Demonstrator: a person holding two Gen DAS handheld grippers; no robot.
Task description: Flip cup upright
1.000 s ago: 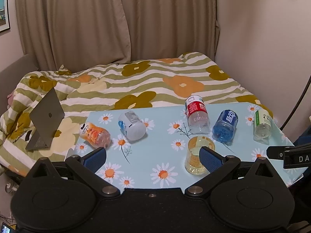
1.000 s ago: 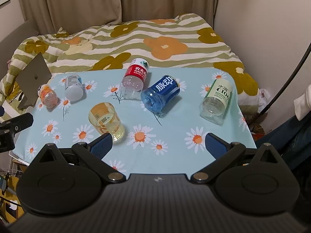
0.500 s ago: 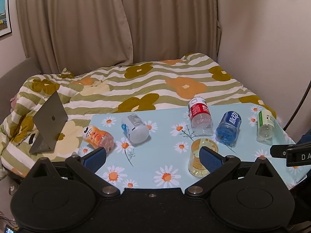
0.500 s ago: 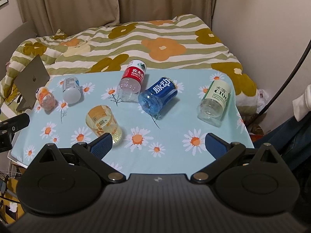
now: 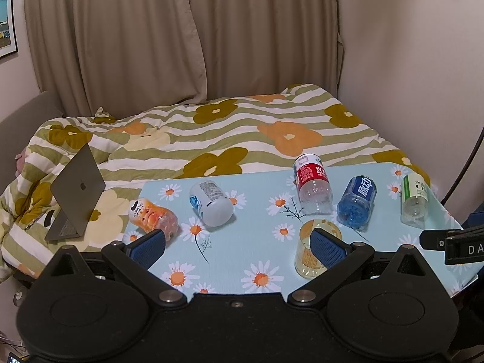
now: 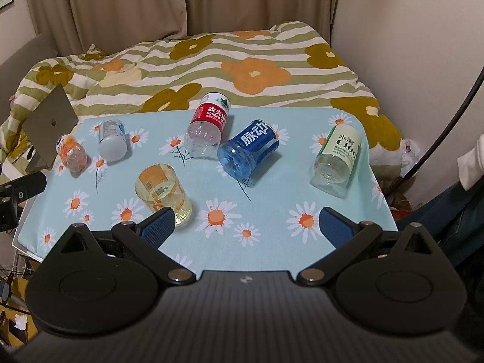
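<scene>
A clear yellow-orange cup (image 6: 165, 192) stands on the daisy-print table (image 6: 272, 230), its open mouth toward the back. It also shows in the left wrist view (image 5: 313, 249), partly behind my left gripper's right finger (image 5: 328, 248). Several cut bottle cups lie on their sides: red (image 6: 210, 128), blue (image 6: 249, 151), green-white (image 6: 337, 157), white (image 6: 112, 140), orange (image 6: 71, 152). My left gripper (image 5: 237, 246) is open and empty over the table's near edge. My right gripper (image 6: 246, 227) is open and empty, just right of the yellow cup.
A bed with a flowered striped quilt (image 5: 242, 133) lies behind the table. A laptop (image 5: 78, 187) stands open on it at the left. Curtains (image 5: 181, 36) and a wall close the back and right. The right gripper's side (image 5: 453, 243) shows in the left view.
Both grippers have drawn back and up from the table. The cups have not moved. Both grippers stay open.
</scene>
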